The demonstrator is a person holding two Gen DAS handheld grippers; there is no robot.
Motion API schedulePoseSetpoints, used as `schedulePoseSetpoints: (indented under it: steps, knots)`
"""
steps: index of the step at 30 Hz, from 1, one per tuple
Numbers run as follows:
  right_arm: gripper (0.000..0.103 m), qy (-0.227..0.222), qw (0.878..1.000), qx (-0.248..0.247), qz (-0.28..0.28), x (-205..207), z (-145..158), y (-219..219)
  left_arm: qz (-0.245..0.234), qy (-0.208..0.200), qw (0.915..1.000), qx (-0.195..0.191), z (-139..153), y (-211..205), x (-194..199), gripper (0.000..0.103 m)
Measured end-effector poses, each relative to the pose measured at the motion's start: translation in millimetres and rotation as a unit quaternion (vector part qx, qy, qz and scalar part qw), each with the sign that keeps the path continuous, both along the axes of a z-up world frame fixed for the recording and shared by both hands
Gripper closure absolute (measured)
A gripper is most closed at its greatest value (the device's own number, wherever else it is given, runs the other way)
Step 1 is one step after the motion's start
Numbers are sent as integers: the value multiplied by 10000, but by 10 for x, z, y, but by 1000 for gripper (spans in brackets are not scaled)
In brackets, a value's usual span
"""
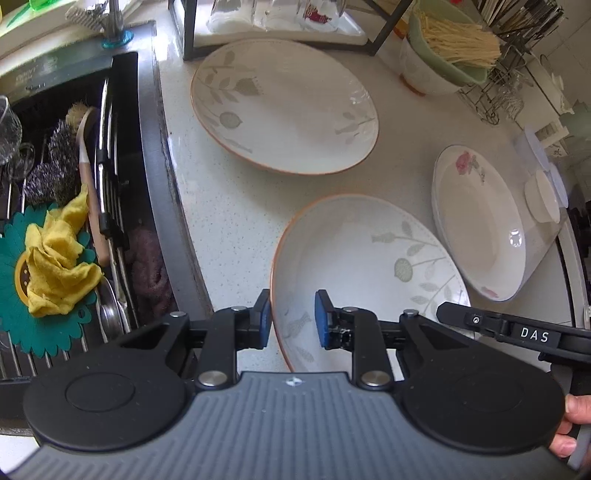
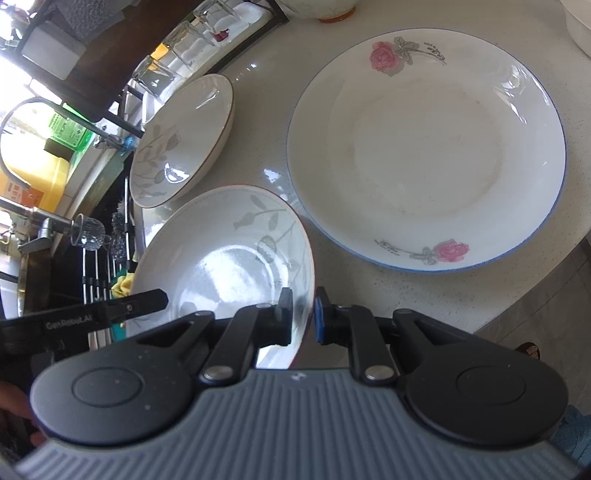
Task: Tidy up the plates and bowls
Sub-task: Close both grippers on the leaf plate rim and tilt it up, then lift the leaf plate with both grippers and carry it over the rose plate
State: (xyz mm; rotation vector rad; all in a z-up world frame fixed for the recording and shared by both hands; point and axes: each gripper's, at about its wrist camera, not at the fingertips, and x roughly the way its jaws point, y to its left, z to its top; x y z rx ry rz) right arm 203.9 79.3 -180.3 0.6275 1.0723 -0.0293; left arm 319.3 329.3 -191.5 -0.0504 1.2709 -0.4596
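A white deep plate with grey leaf print and an orange rim (image 1: 369,266) (image 2: 221,266) lies nearest to me on the speckled counter. My left gripper (image 1: 292,319) is shut on its left rim, one pad outside and one inside the wall. On the opposite rim my right gripper (image 2: 302,314) is shut tight; one of its fingers (image 1: 454,314) shows in the left wrist view. A second leaf plate (image 1: 284,107) (image 2: 181,144) sits further back. To the right lies a rose-print plate with a blue rim (image 1: 480,225) (image 2: 424,147).
A dark sink (image 1: 122,177) on the left holds scrubbers, a brush and a yellow cloth (image 1: 59,266). A rack of upturned glasses (image 1: 280,22) and stacked bowls holding pale sticks (image 1: 443,55) stand at the back. The counter edge (image 2: 535,306) runs close on the right.
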Motion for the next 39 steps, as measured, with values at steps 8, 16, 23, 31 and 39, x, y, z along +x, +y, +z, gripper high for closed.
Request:
schedulePoseSetpoints:
  steps: [8, 16, 23, 31, 39]
  knots:
    - [88, -347, 9994, 37, -28, -54, 322, -69, -49, -46, 9991, -412, 233, 0, 23, 75]
    - [88, -790, 9965, -96, -244, -100, 615, -265, -177, -56, 9973, -707, 437, -162, 56, 75]
    - [88, -1017, 9937, 40, -468, -144, 669, -479, -251, -184, 9967, -743, 583, -416, 119, 75]
    - [88, -1110, 9928, 107, -441, -50, 700, -968, -346, -232, 9967, -703, 601, -926, 167, 75]
    - [88, -895, 9954, 12, -348, 77, 476, -1332, -272, 181, 9983, -483, 258, -1308, 264, 75]
